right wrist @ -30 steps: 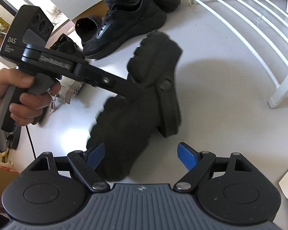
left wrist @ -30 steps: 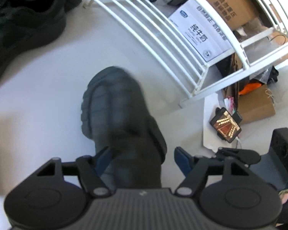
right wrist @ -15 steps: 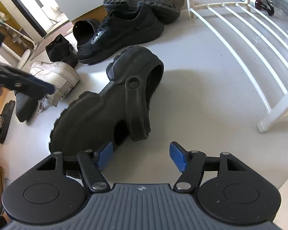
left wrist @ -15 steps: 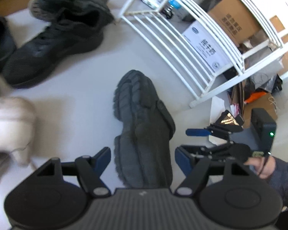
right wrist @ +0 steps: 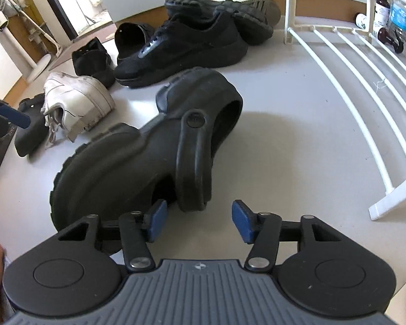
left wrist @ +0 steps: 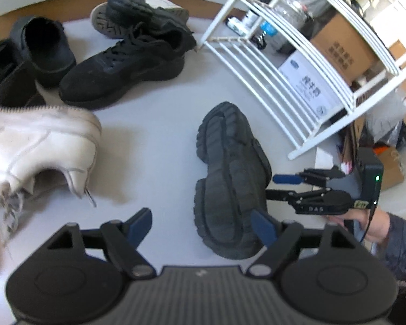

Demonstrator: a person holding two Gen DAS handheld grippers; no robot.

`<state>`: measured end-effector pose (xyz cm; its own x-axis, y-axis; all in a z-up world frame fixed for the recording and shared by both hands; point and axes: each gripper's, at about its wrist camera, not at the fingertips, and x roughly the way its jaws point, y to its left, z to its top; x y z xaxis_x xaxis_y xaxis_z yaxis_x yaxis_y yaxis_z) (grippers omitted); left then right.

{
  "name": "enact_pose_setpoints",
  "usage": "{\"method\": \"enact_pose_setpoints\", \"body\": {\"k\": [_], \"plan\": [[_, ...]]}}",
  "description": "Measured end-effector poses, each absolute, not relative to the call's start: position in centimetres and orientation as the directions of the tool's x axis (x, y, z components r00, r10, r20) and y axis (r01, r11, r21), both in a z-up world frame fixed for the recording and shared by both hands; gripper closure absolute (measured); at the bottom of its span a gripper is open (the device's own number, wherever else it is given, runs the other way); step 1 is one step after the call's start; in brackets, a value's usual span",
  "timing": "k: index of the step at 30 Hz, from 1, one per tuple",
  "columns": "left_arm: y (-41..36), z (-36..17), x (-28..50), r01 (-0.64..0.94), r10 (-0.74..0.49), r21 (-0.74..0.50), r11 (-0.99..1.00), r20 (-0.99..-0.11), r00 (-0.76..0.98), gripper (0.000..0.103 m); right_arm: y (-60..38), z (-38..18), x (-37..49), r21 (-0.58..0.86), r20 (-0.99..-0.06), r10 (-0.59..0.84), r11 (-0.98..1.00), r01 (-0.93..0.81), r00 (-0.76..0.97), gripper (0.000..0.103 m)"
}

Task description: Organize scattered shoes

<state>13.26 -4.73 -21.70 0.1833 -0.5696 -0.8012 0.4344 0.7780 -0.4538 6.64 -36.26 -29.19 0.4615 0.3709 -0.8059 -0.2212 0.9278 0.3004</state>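
Observation:
A black clog (left wrist: 230, 178) lies on its side on the pale floor, its treaded sole facing the left wrist view. My left gripper (left wrist: 201, 226) is open just behind its heel end, touching nothing. From the other side, my right gripper (right wrist: 200, 219) is open too, with the clog (right wrist: 149, 157) and its heel strap (right wrist: 195, 162) right in front of the fingers. The right gripper (left wrist: 277, 187), held by a hand (left wrist: 365, 219), shows beside the clog in the left wrist view.
A white sneaker (left wrist: 38, 146) lies on the left, with black sneakers (left wrist: 124, 67) and other dark shoes piled behind it. A white slatted shoe rack (left wrist: 284, 81) stands on the right, its lowest shelf (right wrist: 365, 81) bare. Boxes and bottles sit behind the rack.
The clog was up in the air on my left gripper and is now let go, lying on the floor. Both grippers have drawn back from it.

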Motion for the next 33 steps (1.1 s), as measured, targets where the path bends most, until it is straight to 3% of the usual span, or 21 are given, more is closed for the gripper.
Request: {"method": "enact_pose_setpoints", "body": {"k": [12, 14, 15, 16, 33], "plan": [[-3.9, -23.0, 12.5, 0.397, -0.570, -0.476, 0.785, -0.805, 0.163, 0.019, -35.3, -30.9, 7.7, 0.301, -0.783, 0.385, 0.922, -0.244, 0.488, 0.045], [-4.0, -23.1, 12.2, 0.396, -0.567, -0.475, 0.785, -0.809, 0.155, 0.019, -35.2, -31.1, 8.0, 0.304, -0.781, 0.392, 0.918, -0.253, 0.486, 0.054], [-4.1, -23.2, 12.1, 0.394, -0.567, -0.476, 0.786, -0.810, 0.150, 0.019, -35.1, -31.2, 8.2, 0.305, -0.780, 0.395, 0.917, -0.257, 0.485, 0.066], [-4.2, -23.2, 11.9, 0.392, -0.566, -0.478, 0.786, -0.812, 0.145, 0.019, -35.0, -31.2, 8.1, 0.297, -0.783, 0.391, 0.918, -0.261, 0.483, 0.068], [-4.5, -24.1, 12.1, 0.367, -0.556, -0.483, 0.795, -0.822, 0.123, 0.019, -36.8, -27.7, 5.8, 0.202, -0.777, 0.299, 0.952, -0.231, 0.554, 0.068]]}}
